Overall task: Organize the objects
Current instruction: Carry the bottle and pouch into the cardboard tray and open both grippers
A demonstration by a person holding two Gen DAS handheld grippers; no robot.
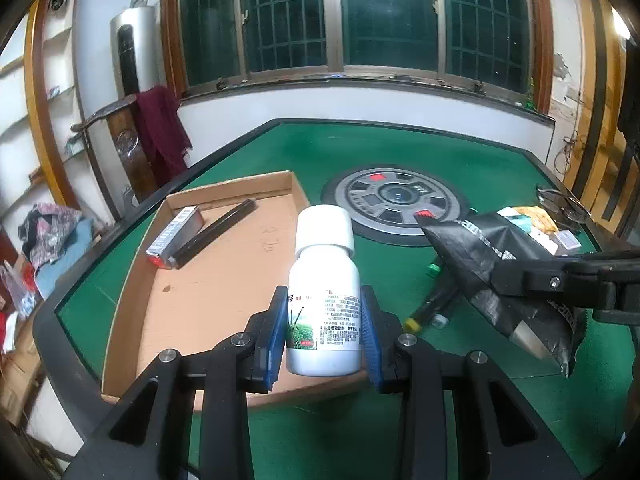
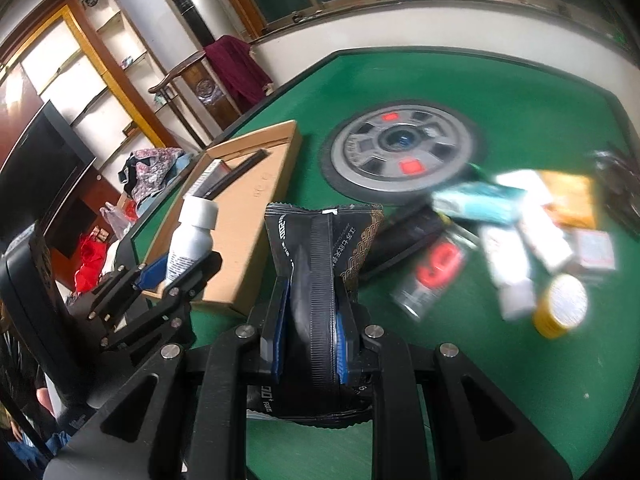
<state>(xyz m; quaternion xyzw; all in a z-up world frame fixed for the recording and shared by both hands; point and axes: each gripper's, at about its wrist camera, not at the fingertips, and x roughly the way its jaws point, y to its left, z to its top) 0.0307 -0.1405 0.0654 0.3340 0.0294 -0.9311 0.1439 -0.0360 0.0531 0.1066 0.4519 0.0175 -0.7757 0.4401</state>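
Note:
My left gripper (image 1: 325, 330) is shut on a white bottle (image 1: 325, 280) with a white cap, held upright over the near edge of a shallow cardboard tray (image 1: 208, 288). The tray holds a silver box (image 1: 176, 236) and a black stick (image 1: 216, 232). My right gripper (image 2: 310, 328) is shut on a black foil pouch (image 2: 324, 236), held above the green table (image 2: 520, 92). The pouch also shows in the left wrist view (image 1: 492, 264), to the right of the bottle. The left gripper with the bottle (image 2: 192, 236) shows at the left of the right wrist view.
A round grey dial (image 1: 396, 200) sits in the table's middle. A blurred pile of boxes, tubes and a yellow jar (image 2: 560, 308) lies on the right side. A black tube (image 1: 436, 300) lies under the pouch. A chair with red cloth (image 1: 160, 132) stands behind the table.

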